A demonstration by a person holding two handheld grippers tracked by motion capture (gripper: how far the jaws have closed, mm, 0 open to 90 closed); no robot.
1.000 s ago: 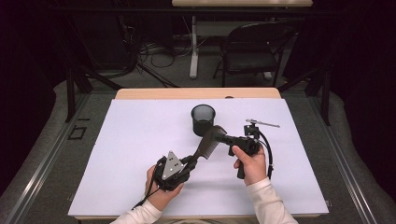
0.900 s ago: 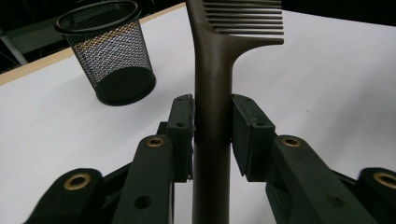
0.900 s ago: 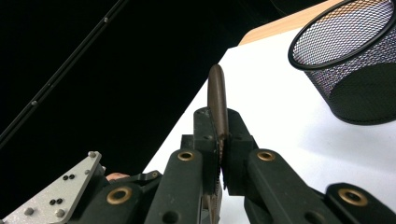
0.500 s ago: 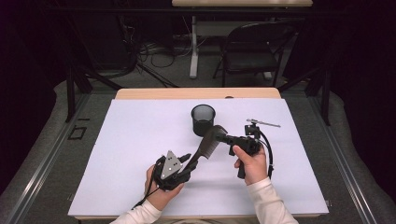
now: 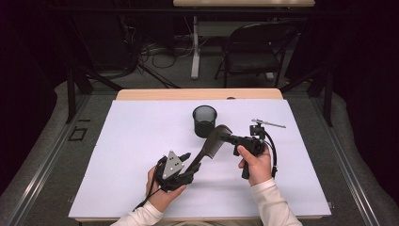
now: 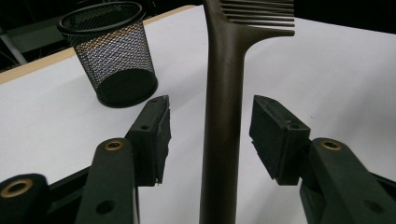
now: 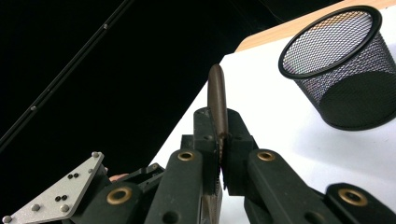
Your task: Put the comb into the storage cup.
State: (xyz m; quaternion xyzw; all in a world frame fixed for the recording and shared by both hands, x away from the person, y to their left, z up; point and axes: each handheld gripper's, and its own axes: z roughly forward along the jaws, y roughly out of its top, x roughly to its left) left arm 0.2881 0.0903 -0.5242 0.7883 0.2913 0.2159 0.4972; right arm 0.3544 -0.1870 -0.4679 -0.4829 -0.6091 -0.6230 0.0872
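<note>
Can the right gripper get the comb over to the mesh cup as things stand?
Probably yes. The right gripper is shut on the comb, the left gripper has just been opening off the handle, and the mesh cup stands close with nothing between.

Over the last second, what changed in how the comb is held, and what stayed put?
The left gripper has just been opening: it clamped the comb handle earlier, and now its pads stand clear of the handle, which runs between them. The right gripper stays shut on the comb's toothed end, carrying it alone. Both hands, the comb and the mesh cup have not shifted.
</note>
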